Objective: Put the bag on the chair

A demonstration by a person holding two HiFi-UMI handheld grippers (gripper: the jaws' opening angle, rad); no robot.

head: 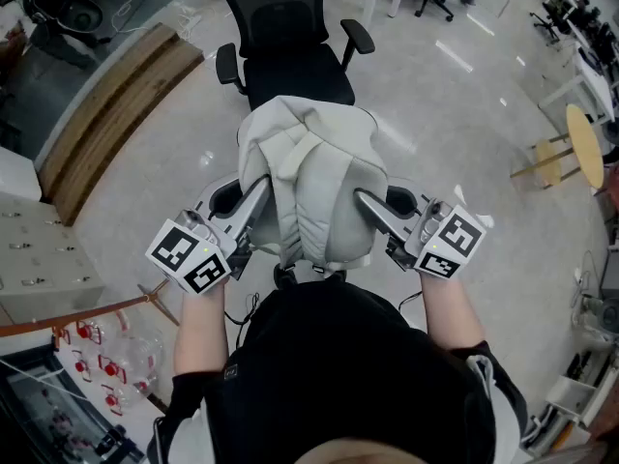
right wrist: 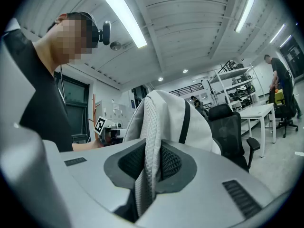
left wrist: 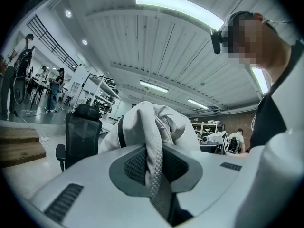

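Gripping a mesh shoulder strap (left wrist: pixel 153 163), the left gripper (left wrist: pixel 154 165) has its jaws clamped on the webbing with only the strap's thickness between the pads. The bag (head: pixel 319 182), pale grey and soft, hangs in the air between the two tools in front of the person. It is short of the chair (head: pixel 290 46) and touches neither its seat nor its arms. The right gripper (right wrist: pixel 147 164) is pinched the same way on the other strap (right wrist: pixel 145 172).

The hold looks like the main risk. Each side has only a narrow, slick band of mesh, and the whole load hangs from it, so a jerk or a tilt could draw a strap out through the pads. The bag would then swing to the other side or drop to the floor. The armrests stand on either side of the seat, and the bulging body or a loose strap could snag on one on the way in. The chair may also turn or roll if nudged (office chairs of this kind usually do), and a bag set down near the front edge could slump off.

No brand or label shows on the bag or chair. The square black-and-white patterns on the left cube (head: pixel 189 256) and right cube (head: pixel 450 243) are markers, not words.
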